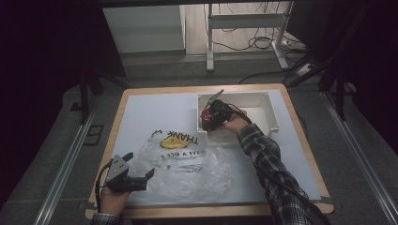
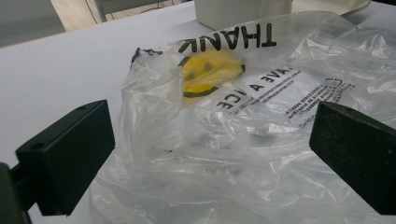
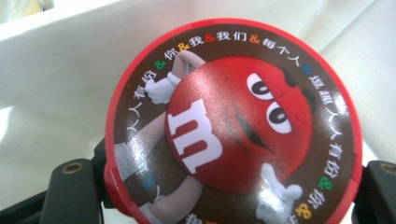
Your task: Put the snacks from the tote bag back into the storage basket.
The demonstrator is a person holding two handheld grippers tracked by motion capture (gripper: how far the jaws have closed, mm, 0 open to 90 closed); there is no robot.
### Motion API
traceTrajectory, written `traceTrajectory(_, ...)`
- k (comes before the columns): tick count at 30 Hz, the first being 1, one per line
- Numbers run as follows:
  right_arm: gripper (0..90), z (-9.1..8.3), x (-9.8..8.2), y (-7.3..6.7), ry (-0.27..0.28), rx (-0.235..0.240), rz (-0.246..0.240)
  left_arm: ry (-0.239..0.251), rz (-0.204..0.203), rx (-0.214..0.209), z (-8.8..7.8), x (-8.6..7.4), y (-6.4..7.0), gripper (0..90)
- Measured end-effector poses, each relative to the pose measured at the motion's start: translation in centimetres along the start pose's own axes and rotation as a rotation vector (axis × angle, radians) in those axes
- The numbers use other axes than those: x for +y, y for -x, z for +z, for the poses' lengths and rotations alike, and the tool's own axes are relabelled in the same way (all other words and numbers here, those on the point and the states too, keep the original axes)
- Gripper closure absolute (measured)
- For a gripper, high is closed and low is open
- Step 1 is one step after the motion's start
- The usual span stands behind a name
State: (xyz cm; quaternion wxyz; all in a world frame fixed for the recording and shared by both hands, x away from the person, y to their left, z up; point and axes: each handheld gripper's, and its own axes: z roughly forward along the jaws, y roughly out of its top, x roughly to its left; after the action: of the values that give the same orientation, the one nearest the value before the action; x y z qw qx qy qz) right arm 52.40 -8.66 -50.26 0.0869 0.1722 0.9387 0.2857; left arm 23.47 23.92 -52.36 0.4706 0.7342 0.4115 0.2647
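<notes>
The right gripper (image 1: 210,118) is down inside the white bin (image 1: 270,112) at the far right of the surface (image 1: 141,112), and its fingers are closed tight on a round red candy tub (image 3: 233,123), one finger on each side of the rim. In the right gripper view the tub's lid faces the camera, a red cartoon candy figure printed on brown with a ring of small characters around it, and the pale wall and floor of the bin lie behind it. Whether the tub rests on the bin's floor or is already lifted clear cannot be told. The left gripper (image 1: 141,180) waits at the near left edge of the surface, fingers spread wide and holding nothing, pointed at the crumpled clear plastic bag (image 1: 187,161) that lies just in front of it; in the left gripper view the bag (image 2: 243,135), with its black lettering and yellow smiley, sits between and beyond the two open fingers (image 2: 65,156) without either pad pressing on it. The step in hand looks like taking the tub out of the bin, most likely to bring it over to the bag. The next move would call for lifting the tub straight up over the bin's near wall without knocking the rim, while the left gripper pinches a loose edge of the bag to hold its mouth open.
</notes>
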Motion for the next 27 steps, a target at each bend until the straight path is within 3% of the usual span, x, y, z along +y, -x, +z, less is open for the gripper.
traceTrajectory(11, 24.8, 0.04, -0.21, 0.05, 0.021, 0.000, 0.029, -0.002, 0.002, 0.000, 0.02, 0.00, 0.04, 0.1)
traceTrajectory(16, 21.3, -0.35, -0.15, 0.20, 0.046, 0.014, 0.055, -0.005, 0.003, -0.001, 0.05, -0.01, 0.06, 0.1)
traceTrajectory(27, 14.8, -0.80, -0.33, 0.08, 0.053, 0.012, 0.059, -0.007, 0.005, -0.001, 0.11, -0.01, 0.11, 0.1)
